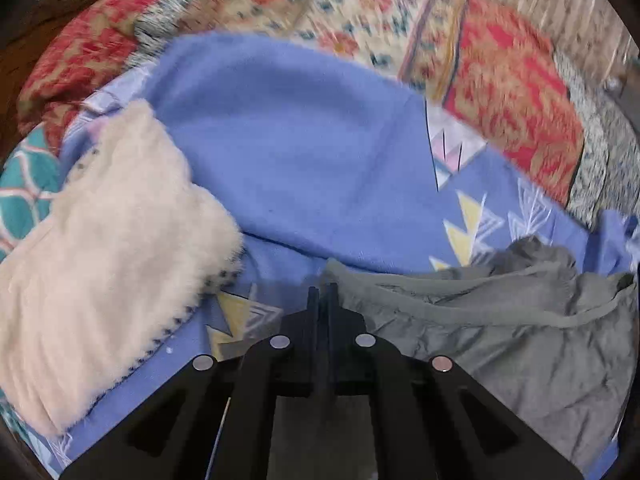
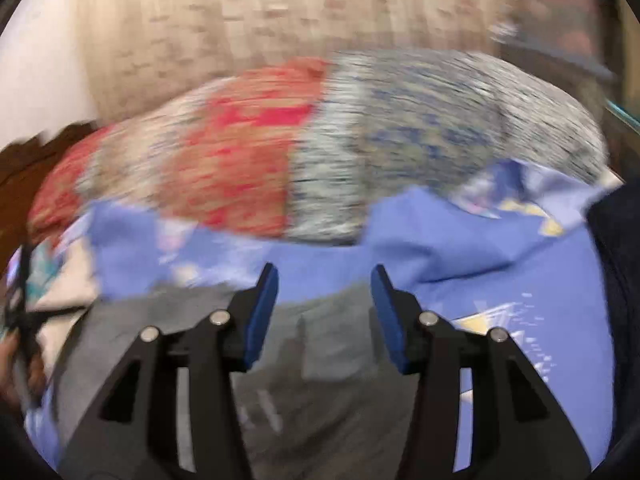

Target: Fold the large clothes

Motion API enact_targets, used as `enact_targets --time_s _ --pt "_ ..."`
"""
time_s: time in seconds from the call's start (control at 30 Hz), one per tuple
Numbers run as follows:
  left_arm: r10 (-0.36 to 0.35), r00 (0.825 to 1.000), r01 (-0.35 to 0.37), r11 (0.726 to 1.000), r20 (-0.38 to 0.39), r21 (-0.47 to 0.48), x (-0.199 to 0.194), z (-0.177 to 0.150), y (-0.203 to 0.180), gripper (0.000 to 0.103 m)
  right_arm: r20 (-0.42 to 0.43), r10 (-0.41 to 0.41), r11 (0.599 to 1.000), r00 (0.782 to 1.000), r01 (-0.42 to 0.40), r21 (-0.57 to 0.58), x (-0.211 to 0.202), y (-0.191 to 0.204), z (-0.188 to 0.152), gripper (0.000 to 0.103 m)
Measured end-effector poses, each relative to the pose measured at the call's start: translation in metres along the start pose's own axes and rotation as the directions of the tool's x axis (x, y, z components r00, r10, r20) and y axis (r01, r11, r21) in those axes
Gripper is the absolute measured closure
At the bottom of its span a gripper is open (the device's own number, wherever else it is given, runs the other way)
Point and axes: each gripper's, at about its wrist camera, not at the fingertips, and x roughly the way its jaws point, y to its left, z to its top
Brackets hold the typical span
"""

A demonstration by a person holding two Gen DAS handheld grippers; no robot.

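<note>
A crumpled grey garment (image 1: 500,328) lies on a blue patterned bedsheet (image 1: 300,140). My left gripper (image 1: 322,292) is shut, its fingers pressed together at the garment's left edge; whether cloth is pinched between them is unclear. In the blurred right wrist view, my right gripper (image 2: 324,312) is open and empty, its blue pads (image 2: 262,316) spread above the same grey garment (image 2: 320,400).
A fluffy cream garment (image 1: 108,264) lies to the left on the sheet. A red, cream and grey patterned quilt (image 1: 500,92) is heaped along the back; it also shows in the right wrist view (image 2: 320,160). A teal patterned cloth (image 1: 24,188) is at far left.
</note>
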Motion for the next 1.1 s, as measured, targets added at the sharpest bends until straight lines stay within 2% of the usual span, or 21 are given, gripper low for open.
enact_targets --time_s 0.03,0.07,0.13,0.17,0.23,0.3,0.4,0.43,0.47,0.53,0.6,0.7,0.73,0.77,0.87,0.9,0.97,1.0,1.1 --pt "0.0 0.999 0.001 1.0 0.053 -0.022 -0.016 -0.003 0.004 0.076 -0.009 0.073 0.997 0.997 -0.073 -0.027 -0.007 0.013 -0.008 0.057" --pt "-0.016 0.99 0.025 0.998 0.143 -0.058 -0.042 -0.01 0.009 0.076 -0.019 0.125 0.99 0.992 -0.126 -0.059 -0.011 0.024 -0.016 0.057" --pt "-0.086 0.958 0.107 0.992 0.275 -0.062 -0.087 -0.03 0.01 0.076 -0.068 0.175 0.97 0.982 -0.184 -0.159 -0.008 0.051 -0.032 0.057" --pt "-0.11 0.949 0.128 0.991 0.296 -0.039 -0.098 -0.039 0.006 0.076 -0.1 0.176 0.958 0.979 -0.194 -0.21 0.0 0.063 -0.042 0.057" --pt "-0.18 0.946 0.174 0.984 0.27 0.047 -0.101 -0.06 -0.013 0.076 -0.15 0.145 0.947 0.978 -0.18 -0.264 0.023 0.077 -0.056 0.057" --pt "-0.243 0.951 0.217 0.965 0.192 0.146 -0.082 -0.083 -0.041 0.076 -0.218 0.139 0.956 0.966 -0.188 -0.226 0.058 0.076 -0.063 0.057" --pt "-0.188 0.976 0.156 0.957 0.114 0.244 -0.032 -0.102 -0.064 0.076 -0.265 0.125 0.967 0.956 -0.177 -0.183 0.093 0.063 -0.07 0.057" --pt "-0.159 0.983 0.132 0.96 0.093 0.247 -0.016 -0.104 -0.068 0.076 -0.28 0.137 0.971 0.95 -0.185 -0.152 0.102 0.058 -0.073 0.057" --pt "-0.159 0.986 0.145 0.965 0.05 0.219 0.006 -0.104 -0.061 0.076 -0.287 0.153 0.973 0.946 -0.194 -0.121 0.109 0.052 -0.074 0.057" --pt "-0.246 0.969 0.24 0.961 0.03 0.138 0.027 -0.102 -0.046 0.076 -0.297 0.205 0.974 0.933 -0.223 -0.028 0.122 0.038 -0.075 0.059" --pt "-0.277 0.96 0.27 0.955 0.04 0.123 0.034 -0.102 -0.043 0.076 -0.292 0.238 0.971 0.926 -0.237 0.039 0.132 0.026 -0.079 0.061" --pt "-0.27 0.962 0.261 0.955 0.048 0.138 0.048 -0.101 -0.052 0.076 -0.276 0.25 0.968 0.928 -0.233 0.094 0.137 0.017 -0.088 0.066" --pt "-0.259 0.965 0.249 0.958 0.049 0.145 0.052 -0.102 -0.056 0.076 -0.278 0.246 0.969 0.929 -0.226 0.102 0.138 0.016 -0.089 0.066" --pt "-0.218 0.975 0.207 0.963 0.048 0.174 0.056 -0.1 -0.064 0.076 -0.29 0.229 0.973 0.929 -0.209 0.098 0.139 0.018 -0.088 0.066" --pt "-0.102 0.993 0.081 0.957 0.062 0.278 0.056 -0.098 -0.083 0.076 -0.34 0.156 0.987 0.927 -0.156 0.028 0.14 0.031 -0.084 0.066" --pt "-0.075 0.996 0.055 0.953 0.056 0.298 0.052 -0.097 -0.087 0.077 -0.362 0.133 0.99 0.923 -0.137 0.015 0.137 0.034 -0.081 0.066" --pt "-0.055 0.998 0.044 0.952 0.029 0.304 0.036 -0.095 -0.089 0.076 -0.38 0.113 0.993 0.918 -0.12 0.004 0.12 0.037 -0.073 0.058" --pt "-0.082 0.996 0.067 0.951 0.037 0.302 0.021 -0.095 -0.087 0.076 -0.363 0.115 0.992 0.925 -0.126 -0.006 0.107 0.038 -0.068 0.049" --pt "-0.201 0.973 0.161 0.942 0.112 0.294 -0.034 -0.104 -0.068 0.076 -0.249 0.146 0.986 0.957 -0.162 -0.046 0.043 0.026 -0.059 0.045"
